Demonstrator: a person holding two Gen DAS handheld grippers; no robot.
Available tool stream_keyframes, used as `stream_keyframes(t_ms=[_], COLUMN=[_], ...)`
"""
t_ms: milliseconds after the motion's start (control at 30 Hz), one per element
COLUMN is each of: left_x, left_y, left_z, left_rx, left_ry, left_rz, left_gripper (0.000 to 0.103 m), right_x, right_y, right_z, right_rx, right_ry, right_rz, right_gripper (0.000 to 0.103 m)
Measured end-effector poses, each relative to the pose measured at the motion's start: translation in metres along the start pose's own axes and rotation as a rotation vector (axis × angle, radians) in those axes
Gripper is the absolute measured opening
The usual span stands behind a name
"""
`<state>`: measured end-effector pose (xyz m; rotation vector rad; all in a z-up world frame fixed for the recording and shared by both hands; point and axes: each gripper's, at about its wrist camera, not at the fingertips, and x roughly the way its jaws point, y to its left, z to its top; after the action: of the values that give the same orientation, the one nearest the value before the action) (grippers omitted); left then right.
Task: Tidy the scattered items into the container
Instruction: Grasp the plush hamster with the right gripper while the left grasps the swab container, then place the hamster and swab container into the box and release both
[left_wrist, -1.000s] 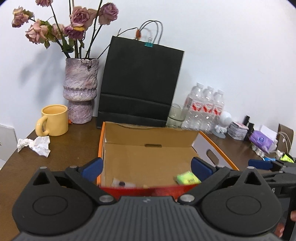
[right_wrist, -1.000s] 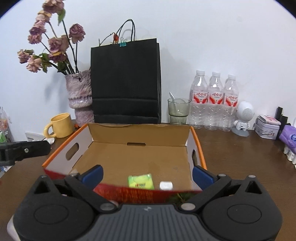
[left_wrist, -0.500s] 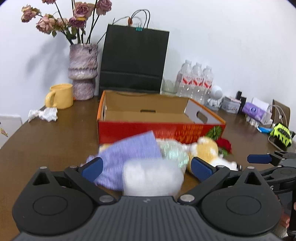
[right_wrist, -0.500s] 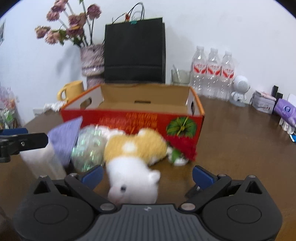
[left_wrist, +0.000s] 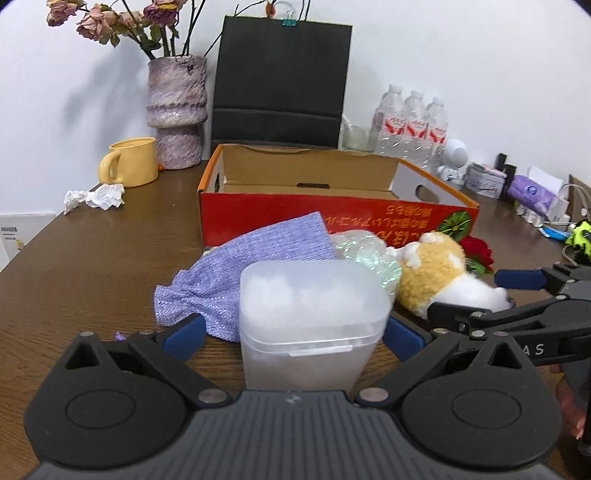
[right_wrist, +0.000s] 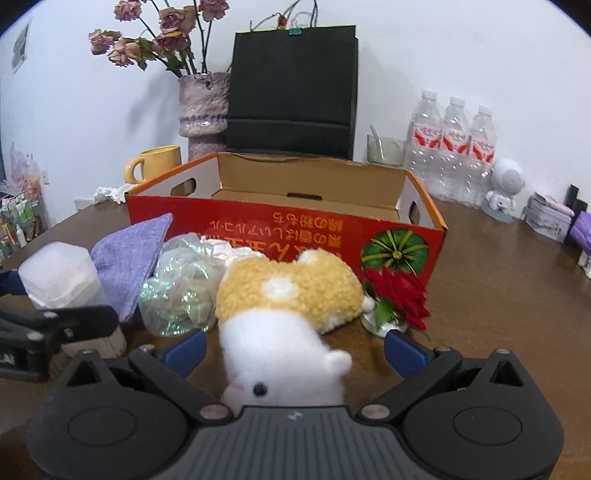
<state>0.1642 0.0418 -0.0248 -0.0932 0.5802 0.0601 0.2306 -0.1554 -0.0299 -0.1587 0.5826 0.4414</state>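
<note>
Blue-padded fingers (left_wrist: 184, 331) of the left gripper (left_wrist: 293, 330) are spread wide on either side of a frosted plastic container (left_wrist: 310, 325), with a gap visible at each side, so nothing is held yet. The right gripper (right_wrist: 293, 349) is likewise wide open, its pads flanking the white head of a plush hamster (right_wrist: 284, 317) without touching it. Both items lie on the table in front of the red cardboard box (right_wrist: 284, 229), which is the landmark for what follows. A closure low on the container's smooth, rounded walls could let it slip or tip; a pinch on the hamster's soft fur alone could let the body sag out during the lift. Against the box's front wall a purple cloth (left_wrist: 255, 266) is draped, with a crumpled iridescent wrapper (right_wrist: 177, 291) beside it and a red artificial rose (right_wrist: 399, 291) at the front right corner; any of these could be dragged along. The front wall itself must be cleared to reach the inside. Behind the box stand a black paper bag (left_wrist: 280, 77), a vase (left_wrist: 176, 110), a yellow mug (left_wrist: 131, 162) and water bottles (right_wrist: 454, 147).
</note>
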Motion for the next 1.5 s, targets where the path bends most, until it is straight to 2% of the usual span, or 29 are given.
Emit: stream_keyframes(t_ms=[67,133,167,200,233,300,400,633,833,1000,1133,1267,1433,1500], left_x=[0.003,0.005,0.005,0.005,0.005,0.003,-0.001,-0.019,-0.031,-0.042,-0.048,-0.047,-0.027,-0.01], left_y=[0.0,0.0,0.0,0.0,0.0,0.001,0.0,0.0,0.002,0.005,0.006,0.007,0.006,0.005], left_z=[-0.001,-0.003,-0.003,-0.004,-0.004,-0.005,-0.008,-0.012,-0.015,-0.007,0.013,0.047,0.093,0.109], left_rx=[-0.001,-0.008,-0.012,-0.013,-0.013,-0.012,-0.008,-0.019,-0.025,-0.026,-0.004,0.005,-0.042,-0.053], left_ry=[0.001,0.003,0.001,0.0,0.0,-0.002,-0.015,-0.057,-0.064,-0.09,-0.122,-0.178,-0.247,-0.249], left_rz=[0.012,0.016,0.015,0.013,0.009,-0.005,0.002,-0.02,-0.044,-0.07,-0.102,-0.113,-0.122,-0.127], left_gripper=[0.103,0.103,0.101,0.097,0.092,0.07,0.068,0.068,0.068,0.068,0.068,0.068,0.068,0.068], right_x=[0.003,0.006,0.008,0.007,0.006,0.002,-0.007,-0.024,-0.038,-0.051,-0.058,-0.062,-0.048,-0.033], right_y=[0.003,0.006,0.007,0.009,0.012,0.016,0.02,0.026,0.026,0.023,0.019,0.01,-0.006,-0.011], right_z=[0.0,0.0,-0.001,-0.002,-0.003,-0.004,-0.008,-0.013,-0.016,-0.015,-0.002,0.027,0.071,0.087], right_rx=[-0.025,-0.042,-0.049,-0.058,-0.069,-0.082,-0.086,-0.075,-0.051,-0.029,-0.024,-0.025,-0.002,0.005], right_ry=[-0.002,0.014,0.023,0.027,0.023,0.007,-0.013,-0.07,-0.105,-0.144,-0.184,-0.244,-0.295,-0.302], right_rz=[0.012,0.036,0.047,0.054,0.045,0.044,0.061,0.043,0.028,0.022,0.012,-0.004,-0.019,-0.032], right_gripper=[0.101,0.094,0.082,0.061,0.054,0.052,0.051,0.051,0.051,0.051,0.051,0.051,0.051,0.051])
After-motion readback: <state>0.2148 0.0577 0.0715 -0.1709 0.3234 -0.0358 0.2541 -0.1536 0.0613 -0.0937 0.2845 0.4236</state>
